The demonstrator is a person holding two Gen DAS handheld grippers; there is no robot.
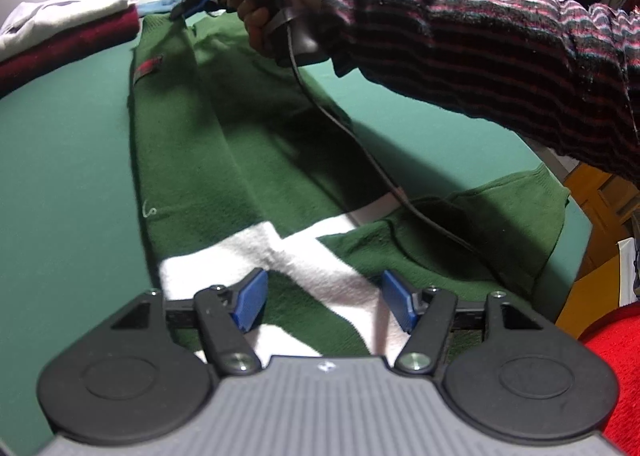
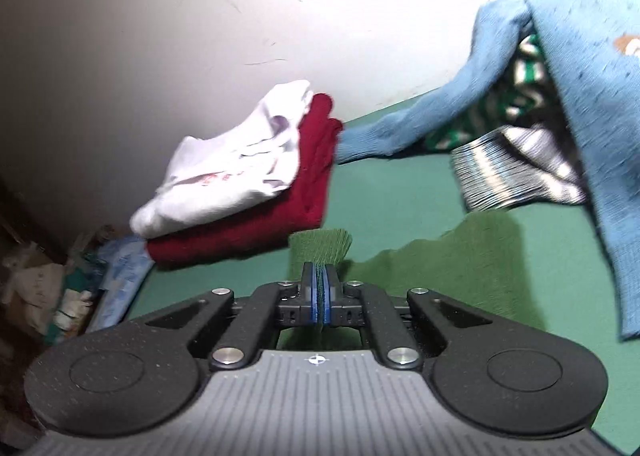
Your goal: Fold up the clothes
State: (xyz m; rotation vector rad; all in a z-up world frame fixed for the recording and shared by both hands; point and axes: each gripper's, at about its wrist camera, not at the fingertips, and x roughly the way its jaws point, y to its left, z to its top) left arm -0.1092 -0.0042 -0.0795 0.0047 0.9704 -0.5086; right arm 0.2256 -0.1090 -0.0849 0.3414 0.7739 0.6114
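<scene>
Green sweater: lies lengthwise on the green surface, with a white stripe near the left tool and one sleeve folded in across the body; the other sleeve spreads toward the surface's right edge.
Right tool: blue pads pressed together on a ribbed green edge of the sweater, at its far end; from the left wrist view the person's hand grips that tool close to the folded stack.
Left tool: pads spread wide apart, holding nothing, hovering over the white stripe at the near end of the sweater.
Folded stack: a white garment on top of a dark red one, at the far left corner of the surface against the wall.
Unfolded pile: a light blue sweater with striped pieces under it, at the far right of the surface.
Step in hand: I'd say the far end is pinched so that it can be brought over the body, with sleeves only partly tucked.
Next move: likely needs the left tool to close on the near end or pin it down, so the cloth stays flat while the far end is carried over; the trailing cable lying across the sweater could snag.
</scene>
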